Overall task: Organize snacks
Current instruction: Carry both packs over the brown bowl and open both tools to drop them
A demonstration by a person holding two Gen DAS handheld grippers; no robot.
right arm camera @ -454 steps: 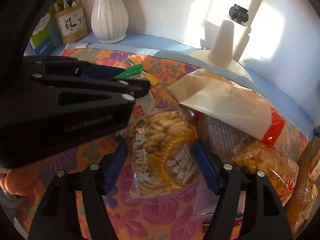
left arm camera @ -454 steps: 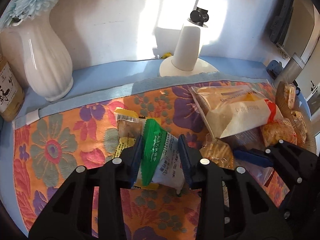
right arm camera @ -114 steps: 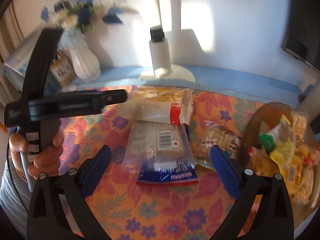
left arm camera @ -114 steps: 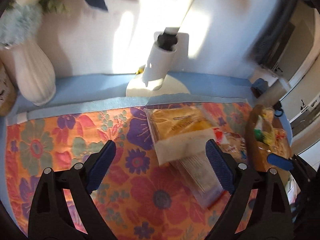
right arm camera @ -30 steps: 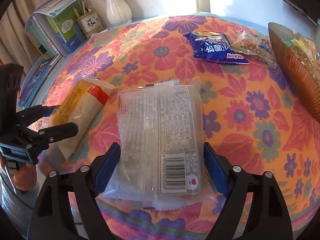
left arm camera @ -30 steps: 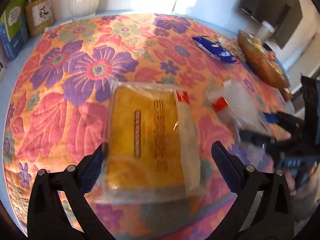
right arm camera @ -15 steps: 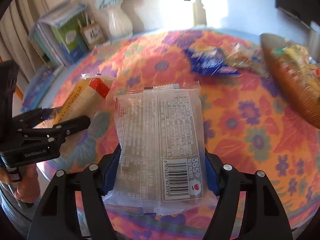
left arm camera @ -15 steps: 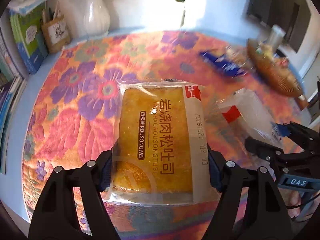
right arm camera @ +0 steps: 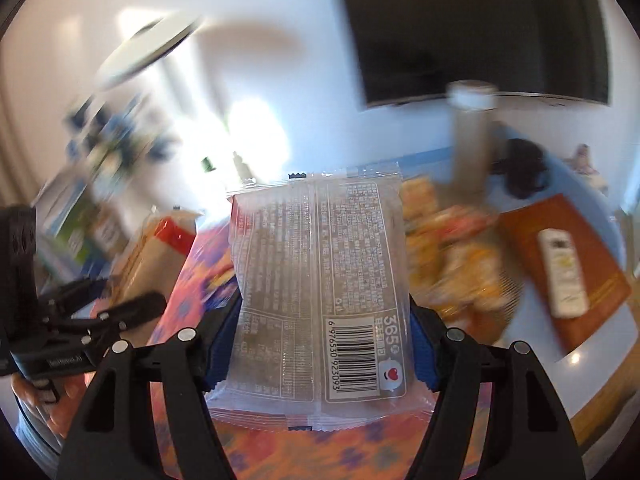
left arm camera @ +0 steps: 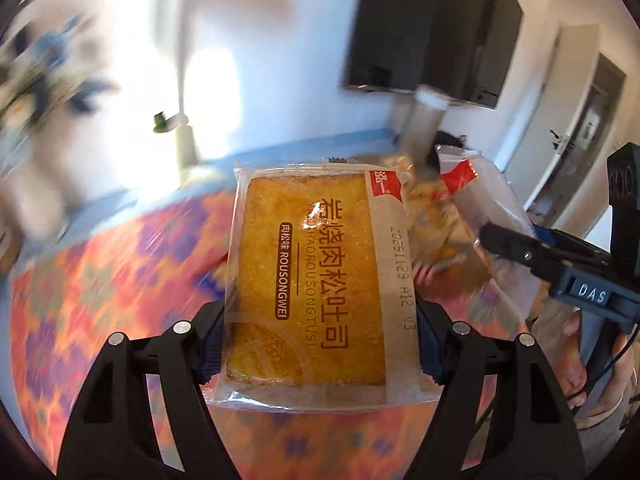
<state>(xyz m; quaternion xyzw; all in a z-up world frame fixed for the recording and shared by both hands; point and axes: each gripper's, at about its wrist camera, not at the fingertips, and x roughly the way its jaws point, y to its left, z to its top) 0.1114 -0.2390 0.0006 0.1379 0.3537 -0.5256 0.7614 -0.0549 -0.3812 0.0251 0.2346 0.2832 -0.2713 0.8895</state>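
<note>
- The toast packet (left arm camera: pixel 320 288), yellow-orange with the print ROUSONGWEI, sits between the two blue pads of the left gripper (left arm camera: pixel 320 340). The jaws are clenched on its lower part, and it is lifted above the flowered tablecloth (left arm camera: pixel 100 300).
- Its long axis runs forward, away from the camera, along the fingers; the free end points toward the far side of the table.
- The clear packet (right arm camera: pixel 320 280), turned with its barcode and small print toward the camera, is grasped in the same manner by the right gripper (right arm camera: pixel 320 344), also lifted, long axis forward.
- The snack pile (right arm camera: pixel 452 264) lies ahead and to the right of the right gripper. I judge that this is where the packets must go, and the right hand seems nearer to it. It is too blurred to say what container holds it.
- In the left wrist view the same pile is mostly hidden behind the toast packet and the other gripper, so the way for the left hand is less plain.
- The left wrist view shows the toast packet's front label, and the right gripper from the side with a red-cornered packet edge in it.
- Only the right wrist view shows a white remote control (right arm camera: pixel 562 276) resting on an orange-brown mat (right arm camera: pixel 600 280), and a tall blurred cylinder (right arm camera: pixel 472 136) behind the pile.
</note>
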